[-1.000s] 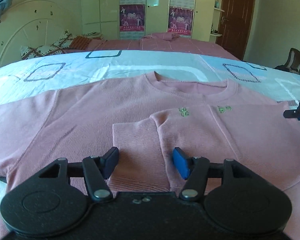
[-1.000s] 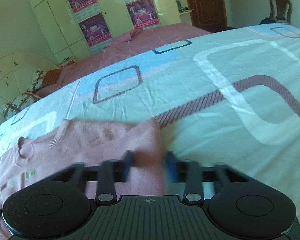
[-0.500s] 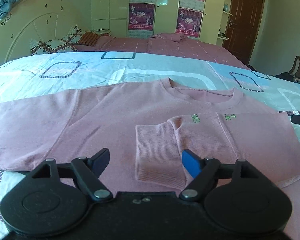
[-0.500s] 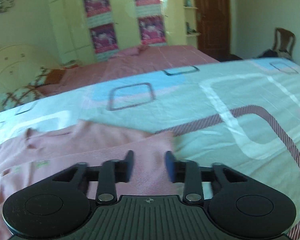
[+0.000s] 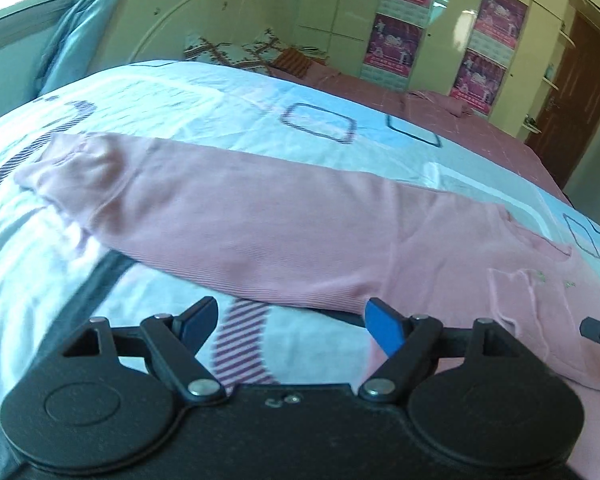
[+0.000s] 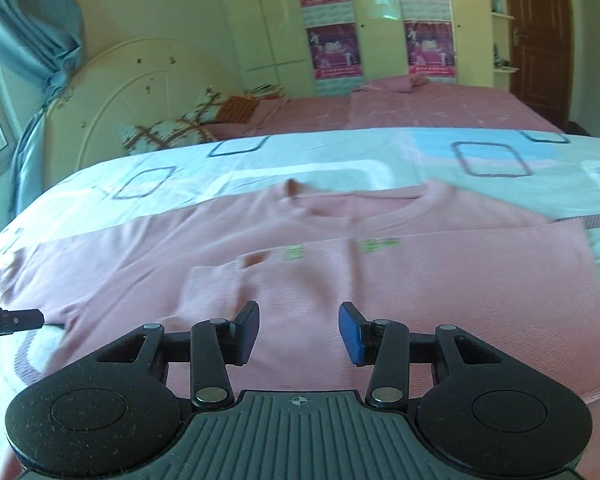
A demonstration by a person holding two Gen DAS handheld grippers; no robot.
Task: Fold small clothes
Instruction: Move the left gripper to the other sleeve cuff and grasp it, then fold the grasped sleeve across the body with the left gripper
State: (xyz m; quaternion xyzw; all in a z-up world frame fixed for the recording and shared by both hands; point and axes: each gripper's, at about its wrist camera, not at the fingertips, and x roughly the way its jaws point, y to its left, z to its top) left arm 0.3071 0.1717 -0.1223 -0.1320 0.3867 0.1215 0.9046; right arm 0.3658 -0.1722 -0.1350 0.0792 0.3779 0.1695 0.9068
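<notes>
A pink long-sleeved sweater (image 6: 380, 280) lies flat on the bed, neckline away from me. Its right sleeve is folded across the chest, cuff (image 6: 212, 284) near the middle. Its left sleeve (image 5: 228, 220) stretches out flat to the left, cuff (image 5: 60, 168) at the far end. My left gripper (image 5: 290, 322) is open and empty, just in front of the left sleeve near the armpit. My right gripper (image 6: 298, 332) is open and empty above the sweater's lower body. The left gripper's tip (image 6: 12, 320) shows at the left edge of the right wrist view.
The bed has a white and blue patterned sheet (image 5: 220, 112). A second bed with a pink cover (image 6: 420, 108) and pillows (image 6: 168, 132) stands behind. A rounded headboard (image 6: 112, 96), wardrobes with posters (image 6: 332, 20) and a brown door (image 6: 540, 32) line the far wall.
My left gripper has swung left from the folded cuff to the outstretched left sleeve and opened wider. My right gripper has swung from the sweater's right edge toward its middle and opened wider.
</notes>
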